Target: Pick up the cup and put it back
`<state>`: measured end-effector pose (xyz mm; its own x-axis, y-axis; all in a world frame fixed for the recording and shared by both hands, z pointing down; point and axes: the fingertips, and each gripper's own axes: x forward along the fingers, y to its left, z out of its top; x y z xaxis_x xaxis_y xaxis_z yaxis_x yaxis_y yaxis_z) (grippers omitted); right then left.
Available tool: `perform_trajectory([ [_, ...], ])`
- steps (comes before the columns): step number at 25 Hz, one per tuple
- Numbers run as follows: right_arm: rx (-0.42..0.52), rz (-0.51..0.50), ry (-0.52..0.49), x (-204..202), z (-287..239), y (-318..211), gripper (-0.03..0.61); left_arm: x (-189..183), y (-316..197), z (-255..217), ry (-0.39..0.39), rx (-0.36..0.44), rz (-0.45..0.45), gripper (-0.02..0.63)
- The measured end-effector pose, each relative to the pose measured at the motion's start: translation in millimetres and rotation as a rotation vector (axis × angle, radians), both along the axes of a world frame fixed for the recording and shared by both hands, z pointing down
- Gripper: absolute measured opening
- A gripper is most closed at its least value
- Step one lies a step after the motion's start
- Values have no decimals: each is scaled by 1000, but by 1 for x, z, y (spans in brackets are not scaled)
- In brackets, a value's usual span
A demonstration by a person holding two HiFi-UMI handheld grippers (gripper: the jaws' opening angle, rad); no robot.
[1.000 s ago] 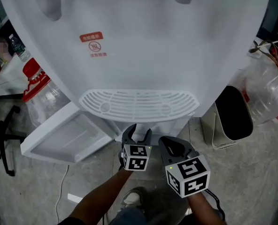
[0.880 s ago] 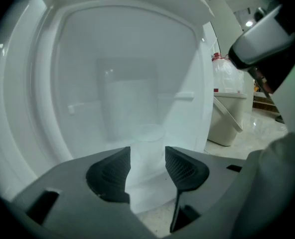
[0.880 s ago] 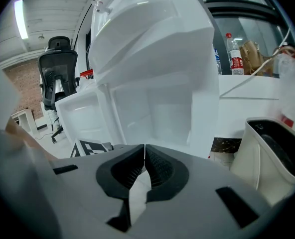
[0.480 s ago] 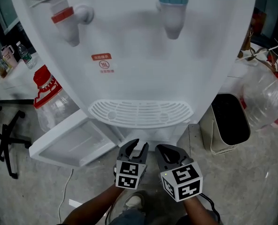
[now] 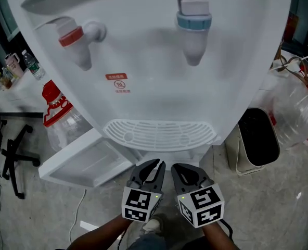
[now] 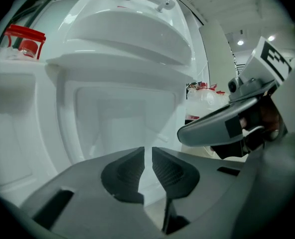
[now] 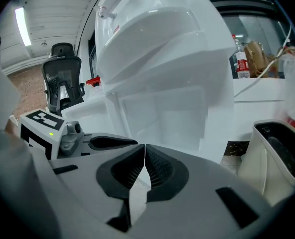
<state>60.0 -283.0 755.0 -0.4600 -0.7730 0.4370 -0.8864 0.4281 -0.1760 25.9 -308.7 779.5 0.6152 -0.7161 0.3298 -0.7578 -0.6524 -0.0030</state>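
Left gripper jaws, wide 1 second ago, closing to narrow empty slit, right gripper closed empty, below drip tray

Left claw just closing to a slit (nothing between), right claw closed, empty, side by side

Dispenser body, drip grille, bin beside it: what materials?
Dispenser body: likely white moulded plastic, smooth, soft sheen. Drip grille: same-looking white plastic, moulded slots. Bin: probably cream plastic, rounded rim; dark inside, possibly a liner.
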Motion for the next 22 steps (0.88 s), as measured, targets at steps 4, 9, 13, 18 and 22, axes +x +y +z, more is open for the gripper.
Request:
perform_trajectory([
  [4,-13,-12,-5,-4,-8,2,21,-1,8,-17,-11,2,16,43],
  [9,-9,-8,-24,-8,-36,9,21,0,20,-45,-30,3,39,29],
  [13,-46,31,-56,1,-57,20,22,9,34,-69,-34,-23,59,17],
  [18,-97,70,-80,6,-94,41,21,10,53,-114,-38,-50,66,14],
  [22,-124,69,-100,-1,-142,58,21,3,69,-161,-43,-76,48,14],
])
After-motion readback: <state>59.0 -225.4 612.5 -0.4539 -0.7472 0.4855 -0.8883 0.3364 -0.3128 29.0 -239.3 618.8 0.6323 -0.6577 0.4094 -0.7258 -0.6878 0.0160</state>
